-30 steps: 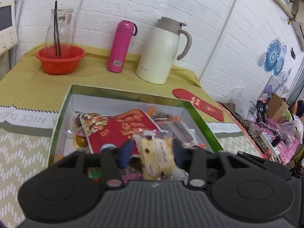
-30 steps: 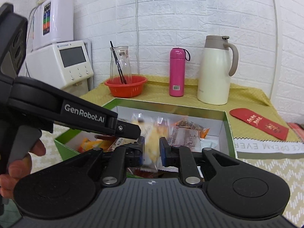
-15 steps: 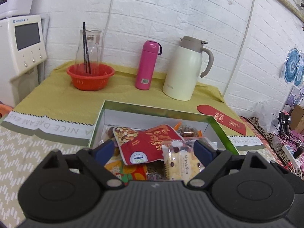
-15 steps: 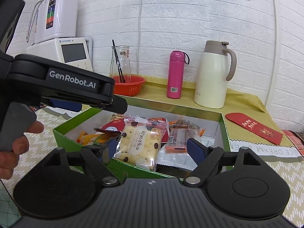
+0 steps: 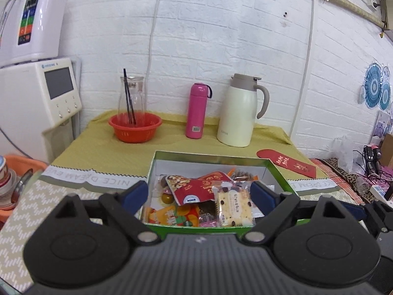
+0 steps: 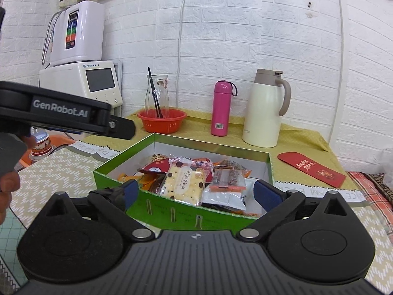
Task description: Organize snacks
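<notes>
A green snack box [image 5: 280,172] [image 6: 118,169] sits on the table with several snack packs inside. A cracker pack with dark chips [image 5: 234,205] [image 6: 183,182] lies on top near the front. A red nut pouch [image 5: 196,188] [image 6: 157,166] lies beside it. My left gripper [image 5: 200,195] is open and empty, held back above the box's near edge. My right gripper [image 6: 196,191] is open and empty, also just short of the box. The left gripper's body [image 6: 66,114] shows at the left of the right wrist view.
At the back stand an orange bowl [image 5: 135,127] holding a glass carafe, a pink bottle [image 5: 196,110] and a cream jug [image 5: 242,110]. A red envelope [image 5: 286,163] lies right of the box. A white appliance [image 5: 39,98] stands left.
Both grippers were shut on the cracker pack, opened and let it drop into the box, then pulled back and up from the box.
</notes>
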{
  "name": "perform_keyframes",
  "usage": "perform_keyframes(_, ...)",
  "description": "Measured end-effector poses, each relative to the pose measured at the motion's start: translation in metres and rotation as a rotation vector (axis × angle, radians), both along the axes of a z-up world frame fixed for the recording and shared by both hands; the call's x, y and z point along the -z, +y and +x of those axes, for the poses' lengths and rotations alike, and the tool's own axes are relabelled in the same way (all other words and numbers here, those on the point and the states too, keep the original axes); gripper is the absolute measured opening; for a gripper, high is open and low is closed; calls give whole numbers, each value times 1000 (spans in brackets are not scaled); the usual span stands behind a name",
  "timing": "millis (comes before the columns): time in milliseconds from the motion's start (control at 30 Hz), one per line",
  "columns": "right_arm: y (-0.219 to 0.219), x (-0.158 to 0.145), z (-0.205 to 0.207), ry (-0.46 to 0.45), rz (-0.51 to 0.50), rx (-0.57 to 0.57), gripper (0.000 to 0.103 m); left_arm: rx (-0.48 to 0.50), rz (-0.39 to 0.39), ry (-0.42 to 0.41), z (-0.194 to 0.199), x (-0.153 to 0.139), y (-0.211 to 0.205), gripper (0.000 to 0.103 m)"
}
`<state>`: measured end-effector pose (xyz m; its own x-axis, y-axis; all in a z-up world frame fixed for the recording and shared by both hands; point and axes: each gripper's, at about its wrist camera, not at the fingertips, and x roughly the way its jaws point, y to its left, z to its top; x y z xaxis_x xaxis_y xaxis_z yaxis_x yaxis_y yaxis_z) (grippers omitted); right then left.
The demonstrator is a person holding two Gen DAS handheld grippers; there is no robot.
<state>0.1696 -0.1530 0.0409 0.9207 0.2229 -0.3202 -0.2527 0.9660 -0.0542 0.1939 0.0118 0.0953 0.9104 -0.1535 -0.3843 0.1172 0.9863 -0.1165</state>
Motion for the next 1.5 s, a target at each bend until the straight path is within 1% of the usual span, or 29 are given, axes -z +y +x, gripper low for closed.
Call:
perform_keyframes(200,-8,0,-34,25,-3,20,103,-70,82,-6,-39,9,-1,89)
perform_keyframes(333,-11,2,-53,38,-3,35,103,-96,77,45,-59,22,3,89)
perform_keyframes(467,-13,5,-69,53,0,50,103,-118,144,66,-78,33,-2,89)
perform_keyframes(633,-15,14,-85,67,15,61,103,-92,127,96,-97,41,-2,89)
perform_keyframes(767,-15,24,-94,92,2,72,103,-88,142,105,-106,46,-6,89)
perform_keyframes(1033,-19,37,-105,130,11,91,103,-94,153,123,-115,55,-6,89)
perform_keyframes(1133,-21,37,-106,126,21,101,103,-105,161,119,-118,58,-3,89)
perform_keyframes(1233,-22,36,-107,121,27,106,103,-110,151,101,-121,59,0,89)
perform_keyframes(1333,-22,36,-107,123,28,106,103,-99,139,108,-121,60,2,89)
perform_keyframes(1433,-22,37,-106,126,28,105,103,-115,150,78,-125,62,2,89)
perform_keyframes(1500,-22,38,-105,130,28,108,103,-114,137,77,-125,62,2,89)
